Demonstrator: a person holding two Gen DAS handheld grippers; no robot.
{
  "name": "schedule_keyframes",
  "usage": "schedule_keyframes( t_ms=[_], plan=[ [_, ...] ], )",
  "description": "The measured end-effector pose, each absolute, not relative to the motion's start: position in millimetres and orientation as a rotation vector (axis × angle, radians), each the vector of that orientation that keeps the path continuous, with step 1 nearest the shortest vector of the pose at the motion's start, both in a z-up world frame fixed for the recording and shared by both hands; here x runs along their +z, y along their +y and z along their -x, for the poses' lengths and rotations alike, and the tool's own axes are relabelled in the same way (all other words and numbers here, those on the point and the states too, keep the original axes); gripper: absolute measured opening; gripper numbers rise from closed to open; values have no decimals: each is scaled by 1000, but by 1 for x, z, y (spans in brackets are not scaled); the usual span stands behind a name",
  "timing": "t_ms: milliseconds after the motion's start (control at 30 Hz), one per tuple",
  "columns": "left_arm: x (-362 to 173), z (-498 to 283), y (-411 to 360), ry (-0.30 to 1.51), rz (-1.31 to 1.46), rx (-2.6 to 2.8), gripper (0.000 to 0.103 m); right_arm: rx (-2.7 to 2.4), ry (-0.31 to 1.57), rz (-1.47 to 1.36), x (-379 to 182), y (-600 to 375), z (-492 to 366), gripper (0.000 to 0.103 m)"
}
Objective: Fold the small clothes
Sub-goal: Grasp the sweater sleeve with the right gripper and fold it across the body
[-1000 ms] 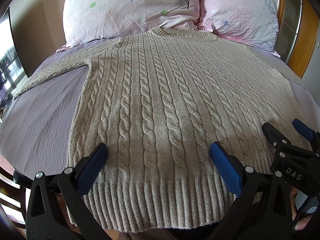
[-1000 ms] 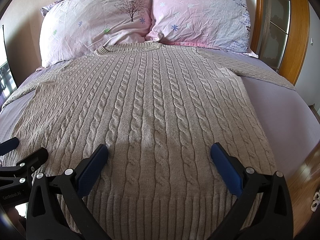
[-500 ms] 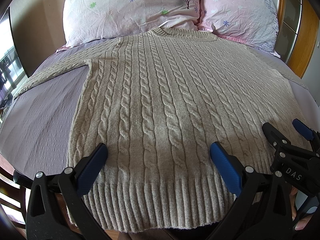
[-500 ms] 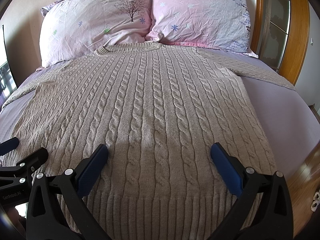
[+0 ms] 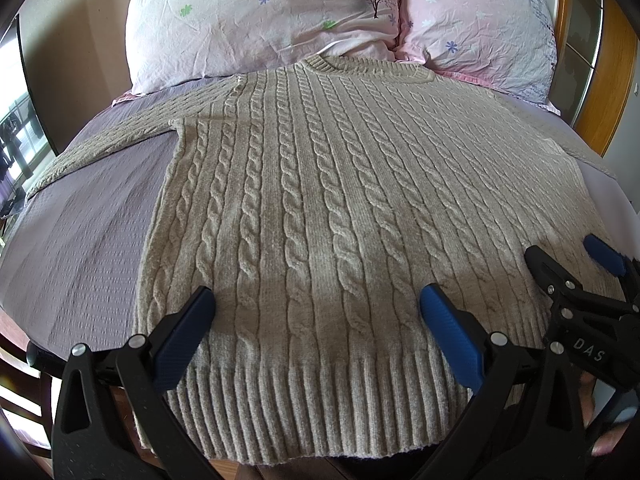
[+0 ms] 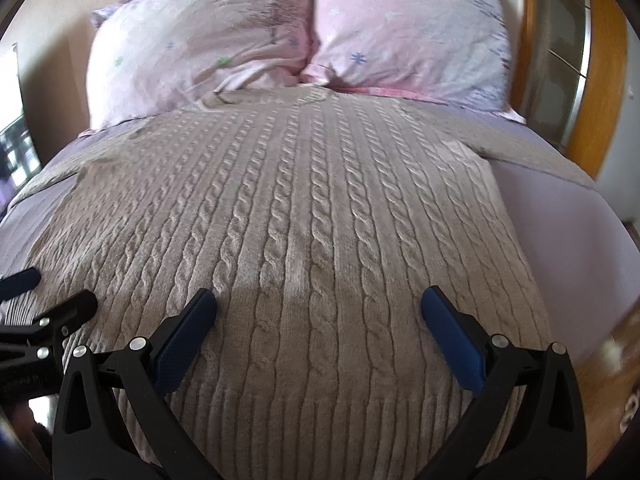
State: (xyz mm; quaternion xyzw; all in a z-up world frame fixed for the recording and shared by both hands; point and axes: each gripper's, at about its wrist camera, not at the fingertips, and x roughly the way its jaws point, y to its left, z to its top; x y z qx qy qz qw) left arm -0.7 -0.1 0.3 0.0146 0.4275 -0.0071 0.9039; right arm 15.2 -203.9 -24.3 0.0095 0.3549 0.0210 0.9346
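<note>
A beige cable-knit sweater [image 5: 320,184] lies flat, front up, on the bed, collar toward the pillows and ribbed hem toward me. It also fills the right wrist view [image 6: 304,240]. Its sleeves spread out to both sides. My left gripper [image 5: 316,300] is open and empty, hovering over the hem's left half. My right gripper [image 6: 318,300] is open and empty over the hem's right half. Each gripper shows at the edge of the other's view: the right one [image 5: 576,256], the left one [image 6: 48,292].
The bed has a lavender sheet [image 5: 80,232]. Two pink floral pillows [image 5: 264,12] [image 6: 404,28] rest against the headboard end. A wooden frame with glass panels [image 6: 568,60] stands at the right. The wooden floor [image 6: 616,344] shows past the bed's right edge.
The right wrist view has shifted and blurred: the right gripper has moved, with the sweater now lower and farther in its view. The left gripper has not moved.
</note>
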Motion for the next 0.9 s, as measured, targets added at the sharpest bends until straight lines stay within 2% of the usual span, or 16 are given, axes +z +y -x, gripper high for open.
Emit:
schedule_keyframes(
  t_ms=[100, 200, 300, 433, 633, 767, 800, 867, 900],
  plan=[
    [1, -1, 0, 881, -41, -30, 101, 146, 741, -56, -18, -222, -17, 102],
    [4, -7, 7, 886, -26, -70, 101, 145, 709, -248, 5, -279, -30, 102],
    [17, -11, 17, 810, 7, -119, 101, 5, 648, -465, 28, -368, -51, 102],
    [34, -31, 41, 699, 50, -118, 101, -265, 615, -742, 27, -498, -87, 75],
    [47, -62, 97, 670, 176, -41, 101, -563, 643, -1014, -14, -623, -125, 61],
    [49, -75, 137, 665, 241, 50, 101, -601, 599, -1089, -26, -656, -136, 52],
    [48, -75, 142, 668, 238, 61, 101, -606, 588, -1104, -28, -662, -140, 45],
    [48, -75, 158, 658, 233, 98, 101, -606, 565, -1137, -36, -672, -145, 25],
    [49, -74, 165, 648, 234, 122, 101, -605, 571, -1144, -41, -676, -149, 11]
  ],
)
